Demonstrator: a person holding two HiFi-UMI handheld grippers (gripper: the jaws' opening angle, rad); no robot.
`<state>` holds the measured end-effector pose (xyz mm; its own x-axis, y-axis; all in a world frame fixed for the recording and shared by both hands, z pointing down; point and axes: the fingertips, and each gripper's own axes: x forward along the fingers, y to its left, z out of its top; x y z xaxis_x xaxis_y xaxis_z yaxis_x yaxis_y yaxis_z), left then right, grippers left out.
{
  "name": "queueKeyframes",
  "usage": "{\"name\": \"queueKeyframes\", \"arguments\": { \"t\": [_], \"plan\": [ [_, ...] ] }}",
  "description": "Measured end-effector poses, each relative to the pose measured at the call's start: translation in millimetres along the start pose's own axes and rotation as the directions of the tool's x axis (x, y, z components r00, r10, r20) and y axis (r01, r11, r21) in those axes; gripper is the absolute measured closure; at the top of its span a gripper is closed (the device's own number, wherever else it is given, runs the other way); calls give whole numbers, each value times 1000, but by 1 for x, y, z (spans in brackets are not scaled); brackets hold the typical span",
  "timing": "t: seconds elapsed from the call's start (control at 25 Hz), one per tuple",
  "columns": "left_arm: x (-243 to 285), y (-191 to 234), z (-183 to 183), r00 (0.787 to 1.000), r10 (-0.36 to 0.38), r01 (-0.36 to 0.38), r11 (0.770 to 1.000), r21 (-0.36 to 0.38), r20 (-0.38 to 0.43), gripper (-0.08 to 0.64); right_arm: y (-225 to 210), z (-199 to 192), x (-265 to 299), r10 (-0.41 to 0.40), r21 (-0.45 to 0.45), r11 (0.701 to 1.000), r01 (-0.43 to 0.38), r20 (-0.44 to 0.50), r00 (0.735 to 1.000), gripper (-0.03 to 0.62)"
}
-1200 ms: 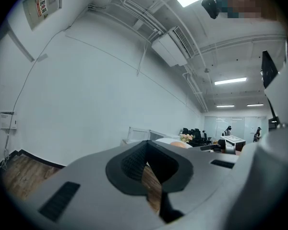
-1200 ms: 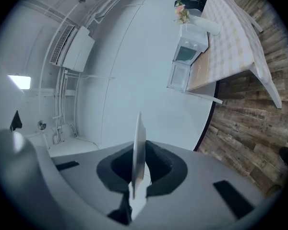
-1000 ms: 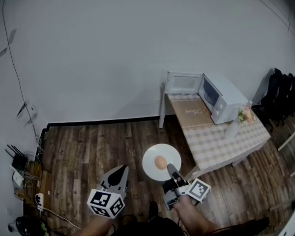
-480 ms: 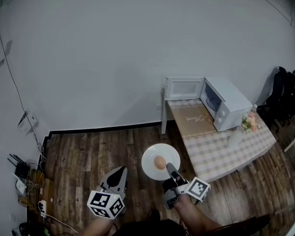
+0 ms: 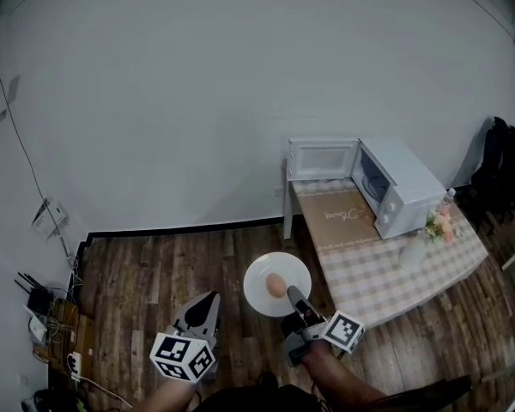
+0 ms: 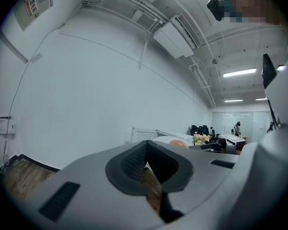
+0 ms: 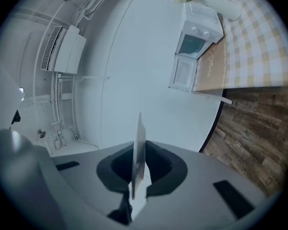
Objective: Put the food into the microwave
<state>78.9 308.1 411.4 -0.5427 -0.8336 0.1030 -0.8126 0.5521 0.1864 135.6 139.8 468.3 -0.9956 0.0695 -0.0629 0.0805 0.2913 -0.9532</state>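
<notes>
A white plate [image 5: 262, 275] with a round orange-brown piece of food [image 5: 275, 285] on it hangs over the wooden floor. My right gripper [image 5: 293, 296] is shut on its near rim. The right gripper view shows the plate [image 7: 139, 147] edge-on between the jaws of the right gripper [image 7: 138, 152]. The white microwave [image 5: 402, 187] stands on the checked table [image 5: 386, 269], its door [image 5: 323, 160] swung open to the left. The microwave [image 7: 198, 32] lies ahead of the plate. My left gripper [image 5: 208, 303] is shut and empty, left of the plate.
A small bunch of flowers [image 5: 439, 223] and a white bottle [image 5: 409, 251] stand on the table in front of the microwave. Black chairs [image 5: 508, 157] are at the far right. Cables and a router [image 5: 36, 300] lie on the floor at the left wall.
The plate stays held by my right gripper and both grippers keep their places. The view has shifted slightly, so the table and microwave sit a bit further right and lower.
</notes>
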Motion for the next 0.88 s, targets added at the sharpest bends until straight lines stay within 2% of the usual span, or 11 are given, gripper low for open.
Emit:
{"name": "queueKeyframes", "arguments": {
  "t": [0.16,0.28,0.4,0.88],
  "plan": [
    [17,-4,0,1000,2,-2,1000,7,-8,552,-7,14,6,-14,-19,1000,14,-13,1000,565],
    [31,-7,-2,1000,9,-9,1000,11,-16,552,-13,25,11,-3,-2,1000,3,-19,1000,565],
    [47,-9,-5,1000,13,-13,1000,13,-24,552,-20,36,13,-26,6,1000,26,-24,999,565],
    [88,-14,-5,999,-38,39,999,14,-35,552,-31,66,27,-27,19,999,27,14,1000,565]
  ]
}}
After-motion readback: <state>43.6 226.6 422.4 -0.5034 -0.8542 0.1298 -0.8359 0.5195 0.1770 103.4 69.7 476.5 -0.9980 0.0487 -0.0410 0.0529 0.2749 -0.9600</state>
